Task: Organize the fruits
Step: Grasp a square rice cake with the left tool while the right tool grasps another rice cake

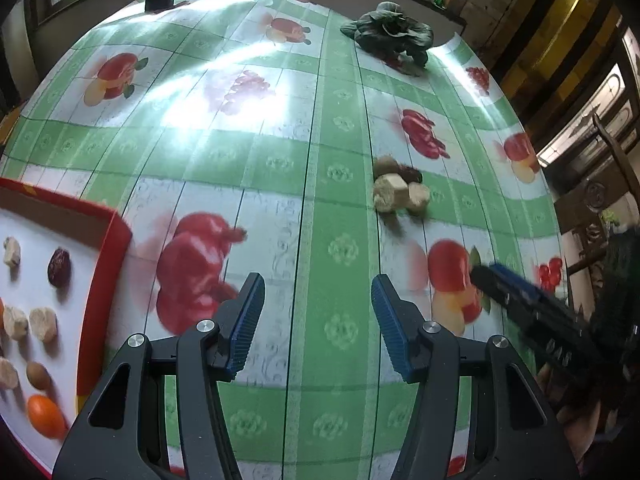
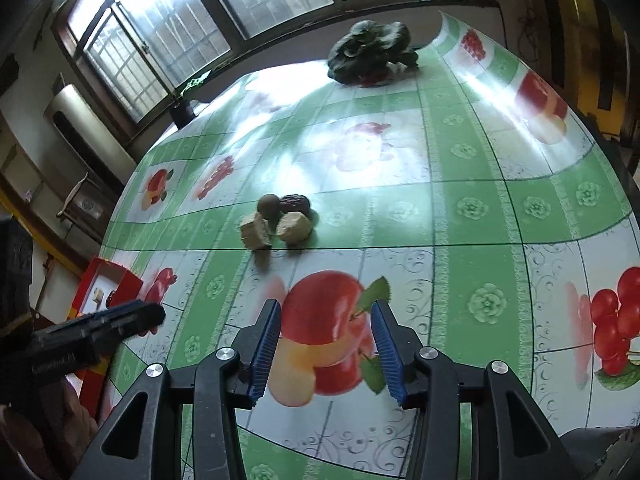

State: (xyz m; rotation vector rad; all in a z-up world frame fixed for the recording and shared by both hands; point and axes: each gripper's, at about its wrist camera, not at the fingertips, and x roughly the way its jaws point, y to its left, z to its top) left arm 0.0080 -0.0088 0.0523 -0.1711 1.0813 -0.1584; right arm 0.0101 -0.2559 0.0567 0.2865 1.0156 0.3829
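From my left wrist, my left gripper (image 1: 318, 320) hangs spread and empty; the red-rimmed white tray (image 1: 108, 264) sits at left.

From my right wrist, my right gripper (image 2: 325, 346) is spread too; the pile of 4 dried fruits (image 2: 278, 220) lies ahead. I'd approach low, pinching 1 outer piece.

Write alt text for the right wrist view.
Open right tongs hover empty above a green fruit-print tablecloth, aimed at a small cluster of fruit pieces ahead. The left tongs enter from the left, near a red tray; dark cloth lies by the window.
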